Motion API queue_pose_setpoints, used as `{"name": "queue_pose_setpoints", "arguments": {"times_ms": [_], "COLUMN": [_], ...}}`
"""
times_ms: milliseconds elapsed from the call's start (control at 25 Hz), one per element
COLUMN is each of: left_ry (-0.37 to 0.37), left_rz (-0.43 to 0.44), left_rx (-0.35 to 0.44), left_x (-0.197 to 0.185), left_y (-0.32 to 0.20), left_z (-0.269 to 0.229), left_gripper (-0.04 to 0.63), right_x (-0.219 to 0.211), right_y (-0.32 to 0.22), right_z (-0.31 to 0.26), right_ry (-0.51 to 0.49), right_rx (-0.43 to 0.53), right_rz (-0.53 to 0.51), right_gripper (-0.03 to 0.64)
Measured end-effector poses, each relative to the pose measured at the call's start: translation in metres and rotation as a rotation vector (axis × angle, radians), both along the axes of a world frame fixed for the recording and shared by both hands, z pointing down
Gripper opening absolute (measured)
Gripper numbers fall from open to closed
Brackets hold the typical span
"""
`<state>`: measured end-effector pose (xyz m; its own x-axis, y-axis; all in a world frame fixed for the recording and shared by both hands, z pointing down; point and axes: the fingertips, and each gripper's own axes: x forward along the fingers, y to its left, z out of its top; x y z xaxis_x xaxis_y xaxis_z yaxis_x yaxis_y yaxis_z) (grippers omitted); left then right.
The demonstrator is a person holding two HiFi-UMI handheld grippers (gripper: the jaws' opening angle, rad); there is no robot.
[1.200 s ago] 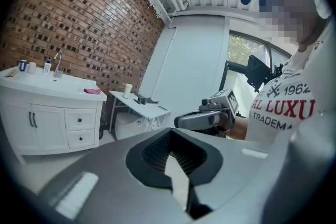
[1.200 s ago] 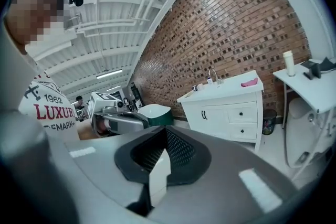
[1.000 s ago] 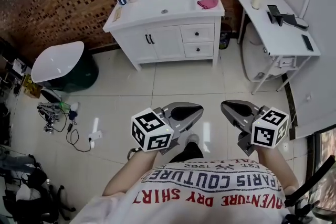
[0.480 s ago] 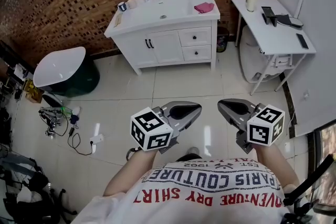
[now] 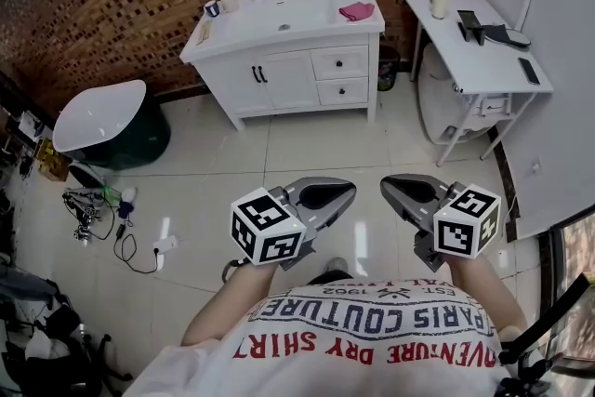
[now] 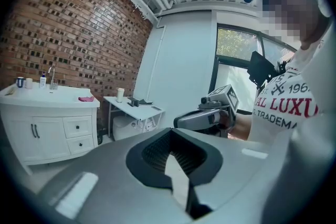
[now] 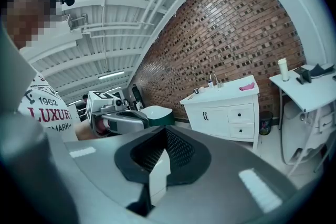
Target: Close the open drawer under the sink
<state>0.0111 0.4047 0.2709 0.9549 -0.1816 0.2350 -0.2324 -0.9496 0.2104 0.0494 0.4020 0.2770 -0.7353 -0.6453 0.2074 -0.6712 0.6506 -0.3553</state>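
Left gripper (image 5: 339, 195) and right gripper (image 5: 395, 189) are both clenched, empty. At twelve o'clock, the drawers (image 5: 342, 77) under the sink (image 5: 302, 9) are too small to judge.

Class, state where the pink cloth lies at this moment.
In the head view the pink cloth lies on the right end of the white vanity top, right of the basin and directly above the two drawers.

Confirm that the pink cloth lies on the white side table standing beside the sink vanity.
Not right. The pink cloth lies on the sink vanity's countertop, at its right end, not on the white side table standing beside it. The head view shows this.
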Motion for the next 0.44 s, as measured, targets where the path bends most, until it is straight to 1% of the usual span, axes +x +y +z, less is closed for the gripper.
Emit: {"name": "queue_pose_setpoints", "arguments": {"times_ms": [440], "left_ry": [-0.001], "left_rz": [-0.004], "left_rx": [0.003], "left_x": [-0.007], "left_y": [0.011], "left_z": [0.004], "left_gripper": [-0.006], "right_x": [-0.009], "right_y": [0.012], "right_z": [0.003], "right_ry": [-0.002], "right_rx": [0.004], "right_rz": [-0.021], "right_gripper": [0.006]}}
